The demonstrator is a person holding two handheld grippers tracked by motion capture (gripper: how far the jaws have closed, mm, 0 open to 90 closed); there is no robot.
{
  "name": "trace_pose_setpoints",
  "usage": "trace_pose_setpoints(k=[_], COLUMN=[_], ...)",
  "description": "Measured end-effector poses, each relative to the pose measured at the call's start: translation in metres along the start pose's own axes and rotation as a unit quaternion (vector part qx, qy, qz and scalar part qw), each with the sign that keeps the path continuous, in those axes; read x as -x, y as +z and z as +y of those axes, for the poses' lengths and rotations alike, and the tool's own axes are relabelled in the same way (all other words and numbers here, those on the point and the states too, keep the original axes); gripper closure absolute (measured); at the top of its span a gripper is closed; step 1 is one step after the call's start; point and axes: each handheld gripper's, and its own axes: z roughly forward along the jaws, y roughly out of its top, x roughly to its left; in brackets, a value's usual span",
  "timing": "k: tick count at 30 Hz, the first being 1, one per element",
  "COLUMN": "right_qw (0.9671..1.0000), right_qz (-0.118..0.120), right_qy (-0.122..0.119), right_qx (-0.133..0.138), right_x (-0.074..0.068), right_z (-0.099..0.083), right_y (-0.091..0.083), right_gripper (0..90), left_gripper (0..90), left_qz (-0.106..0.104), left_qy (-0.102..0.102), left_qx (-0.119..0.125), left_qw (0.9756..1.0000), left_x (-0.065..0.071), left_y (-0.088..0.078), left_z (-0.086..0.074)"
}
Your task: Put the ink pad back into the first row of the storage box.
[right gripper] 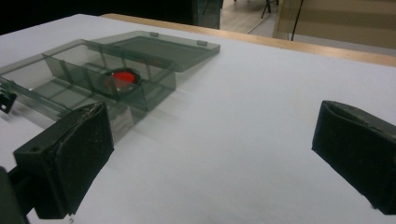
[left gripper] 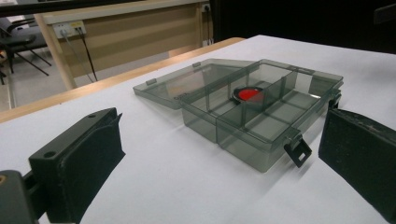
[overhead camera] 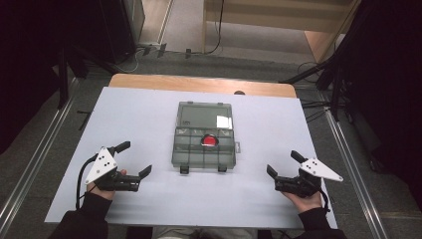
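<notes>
We rest our left gripper (overhead camera: pixel 134 159) and right gripper (overhead camera: pixel 282 163) wide open and empty near the table's (overhead camera: pixel 149 109) front corners, flanking the opened grey box (overhead camera: pixel 206 142) at its centre, ready to reach the red disc (overhead camera: pixel 210 141) inside.

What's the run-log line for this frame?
left hand-held gripper: open, empty | right hand-held gripper: open, empty | smoky clear plastic compartment box: lid open | round red piece: inside box

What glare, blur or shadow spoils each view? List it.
High view: a white glare patch on the open lid, dark surroundings. Left gripper view: box fairly sharp, near tongs soft. Right gripper view: box edges smeared, faint shadow beside it on the table.
</notes>
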Motion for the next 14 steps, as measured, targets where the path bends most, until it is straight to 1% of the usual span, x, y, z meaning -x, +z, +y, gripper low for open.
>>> trace_pose_setpoints(k=[2, 3, 4, 7, 9, 11, 12, 14], right_qw=[0.9999, 0.9999, 1.0, 0.9996, 0.9993, 0.9994, 0.9996, 0.9993], right_qz=[-0.004, -0.007, -0.009, -0.018, -0.024, -0.024, -0.023, -0.029], right_qy=[0.0, -0.001, 0.0, -0.002, -0.006, -0.005, -0.009, -0.022], right_qx=[-0.011, -0.009, -0.005, 0.023, 0.027, 0.023, 0.016, -0.005], right_x=[0.0025, 0.003, 0.0033, 0.0028, 0.0025, 0.0022, 0.0021, 0.0007], right_z=[-0.0063, -0.0072, -0.0067, -0.0047, -0.0044, -0.0046, -0.005, -0.0063], right_y=[0.0001, -0.0008, -0.0019, -0.0065, -0.0078, -0.0069, -0.0059, -0.0036], right_gripper=[0.0, 0.0, 0.0, 0.0, 0.0, 0.0, 0.0, 0.0], left_gripper=[0.0, 0.0, 0.0, 0.0, 0.0, 0.0, 0.0, 0.0], left_qz=[-0.001, -0.001, 0.0, 0.0, -0.002, -0.006, -0.007, -0.007], left_qy=[-0.001, -0.002, -0.004, -0.005, -0.004, -0.001, 0.0, 0.004], left_qx=[0.002, 0.002, 0.001, -0.004, -0.007, -0.01, -0.011, -0.014], left_qw=[1.0, 1.0, 1.0, 1.0, 1.0, 0.9999, 0.9999, 0.9999], left_x=[-0.0004, -0.0009, -0.0011, -0.0008, -0.0001, 0.0009, 0.0015, 0.0018], left_y=[0.0009, 0.0016, 0.0022, 0.0029, 0.0028, 0.0036, 0.0042, 0.0048], left_z=[0.0, -0.0001, -0.0002, -0.0007, -0.0008, -0.0011, -0.0013, -0.0012])
